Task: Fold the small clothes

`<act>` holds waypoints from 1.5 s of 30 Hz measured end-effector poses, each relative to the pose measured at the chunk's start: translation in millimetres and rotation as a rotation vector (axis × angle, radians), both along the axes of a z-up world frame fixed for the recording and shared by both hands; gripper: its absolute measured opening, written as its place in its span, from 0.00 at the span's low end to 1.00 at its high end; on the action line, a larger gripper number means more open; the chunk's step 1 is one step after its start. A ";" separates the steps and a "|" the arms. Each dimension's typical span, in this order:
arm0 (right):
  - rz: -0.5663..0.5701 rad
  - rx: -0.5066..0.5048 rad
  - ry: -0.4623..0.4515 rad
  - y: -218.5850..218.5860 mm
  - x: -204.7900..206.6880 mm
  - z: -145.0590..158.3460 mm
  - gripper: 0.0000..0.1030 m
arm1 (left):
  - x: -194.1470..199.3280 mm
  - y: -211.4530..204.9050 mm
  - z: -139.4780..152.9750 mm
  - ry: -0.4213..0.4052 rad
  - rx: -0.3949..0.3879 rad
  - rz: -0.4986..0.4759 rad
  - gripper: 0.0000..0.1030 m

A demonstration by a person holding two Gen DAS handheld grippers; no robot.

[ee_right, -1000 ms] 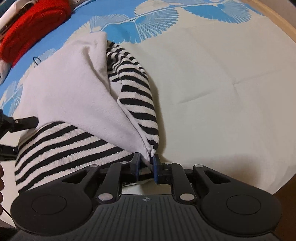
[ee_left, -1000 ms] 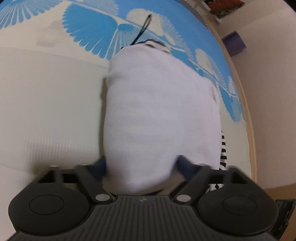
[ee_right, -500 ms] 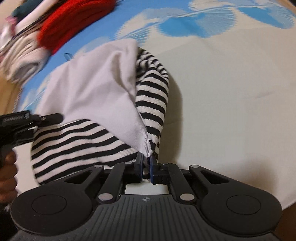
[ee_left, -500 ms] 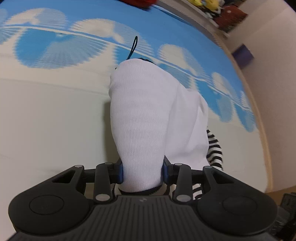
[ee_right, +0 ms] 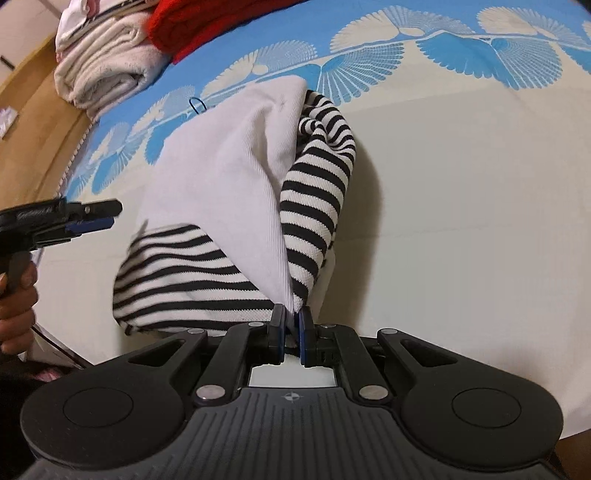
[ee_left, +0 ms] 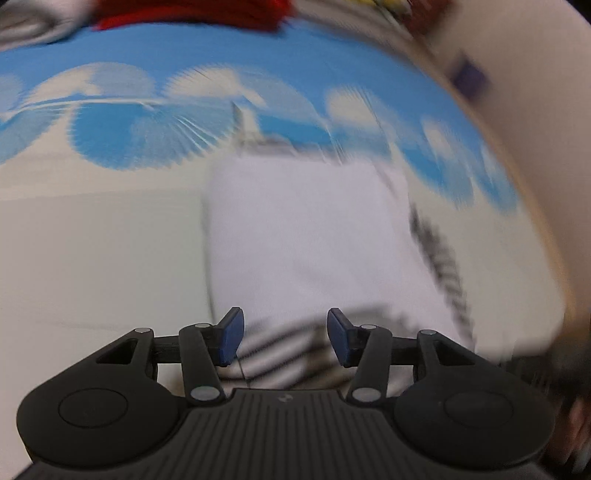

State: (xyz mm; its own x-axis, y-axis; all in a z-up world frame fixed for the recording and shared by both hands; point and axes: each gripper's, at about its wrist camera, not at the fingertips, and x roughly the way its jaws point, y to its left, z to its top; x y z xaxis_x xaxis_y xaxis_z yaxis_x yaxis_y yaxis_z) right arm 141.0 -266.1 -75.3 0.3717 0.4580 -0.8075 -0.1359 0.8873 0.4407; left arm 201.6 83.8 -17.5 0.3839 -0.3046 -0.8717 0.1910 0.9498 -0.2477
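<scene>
A ribbed white-and-black striped knit garment (ee_right: 229,206) lies on a cream bedsheet (ee_right: 461,184) bordered with blue fan motifs, its long axis running away from the cameras toward that border. The right gripper (ee_right: 291,325) has its jaws clamped on the garment's near corner. The left gripper (ee_left: 282,334) hovers above the blurred near hem, jaws apart and opening, gripping nothing. Folded towels (ee_right: 103,70) and red knitwear (ee_right: 207,18) sit beyond.

- The left gripper (ee_left: 282,341) has let go of the garment (ee_left: 314,236); its jaws, clamped on the white fold half a second ago, are opening and stand clear of the cloth
- In the right view that gripper (ee_right: 92,218) now sits off the garment's (ee_right: 229,192) left edge
- Towels (ee_right: 103,74) and a red garment (ee_right: 207,22) have come into view at the top
</scene>
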 end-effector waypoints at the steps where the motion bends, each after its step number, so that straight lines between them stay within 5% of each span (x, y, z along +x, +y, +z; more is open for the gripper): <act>1: -0.004 -0.017 0.011 1.6 0.1 -2.2 0.06 | -4.5 -11.5 -11.1 0.020 0.076 -0.051 0.54; 3: -0.014 -0.057 0.031 4.4 3.0 -7.9 0.06 | -11.9 -27.4 -29.6 0.033 0.226 -0.109 0.63; 7: -0.046 -0.228 0.053 7.9 3.6 -14.2 0.00 | -20.0 -36.4 -10.4 -0.052 0.280 -0.046 0.60; 10: -0.116 -0.193 0.017 -3.9 5.7 -4.2 0.00 | -37.7 -34.8 30.3 -0.226 0.319 0.013 0.63; 13: -0.163 -0.201 -0.118 -10.0 2.3 18.4 0.01 | -57.0 -25.7 69.1 -0.371 0.340 0.105 0.70; 17: -0.185 -0.188 -0.203 -14.6 -1.2 35.1 0.19 | -71.0 -22.8 105.7 -0.474 0.337 0.216 0.72; 23: -0.209 -0.183 -0.294 -13.8 -0.6 48.9 0.34 | -79.7 -23.2 96.4 -0.537 0.251 0.237 0.77; 25: -0.209 -0.178 -0.306 -9.2 0.2 50.1 0.34 | -84.7 -21.1 70.3 -0.524 0.248 0.193 0.77; 26: -0.208 -0.180 -0.313 -6.5 1.1 50.7 0.34 | -78.1 -22.3 51.0 -0.432 0.291 0.132 0.70; 27: -0.205 -0.186 -0.320 -2.1 3.7 51.1 0.34 | -65.9 -24.8 41.2 -0.349 0.361 0.115 0.44; 29: -0.200 -0.198 -0.330 5.6 10.0 52.0 0.34 | -59.7 -15.5 40.6 -0.361 0.324 0.142 0.45; 32: -0.219 -0.194 -0.327 13.2 21.3 49.5 0.34 | -44.4 0.9 36.2 -0.274 0.194 0.174 0.44; 35: -0.232 -0.188 -0.333 21.1 33.6 46.8 0.33 | -34.9 4.6 29.9 -0.222 0.148 0.170 0.42; 37: -0.231 -0.189 -0.348 28.4 41.7 45.8 0.26 | -29.1 1.4 18.8 -0.175 0.158 0.130 0.42; 40: -0.207 -0.197 -0.358 38.9 54.4 43.1 0.20 | -19.3 -12.3 -18.7 0.008 0.264 0.075 0.42; 45: -0.229 -0.165 -0.324 43.8 76.0 34.0 0.22 | -16.1 -11.1 -19.8 0.023 0.263 0.106 0.40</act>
State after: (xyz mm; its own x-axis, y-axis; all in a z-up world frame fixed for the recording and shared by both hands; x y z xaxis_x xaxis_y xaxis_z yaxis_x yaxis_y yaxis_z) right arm 217.0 -222.3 -41.2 0.6951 0.2089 -0.6879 -0.0356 0.9657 0.2573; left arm 185.4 72.7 -37.3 0.3804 -0.0257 -0.9245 0.0838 0.9965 0.0068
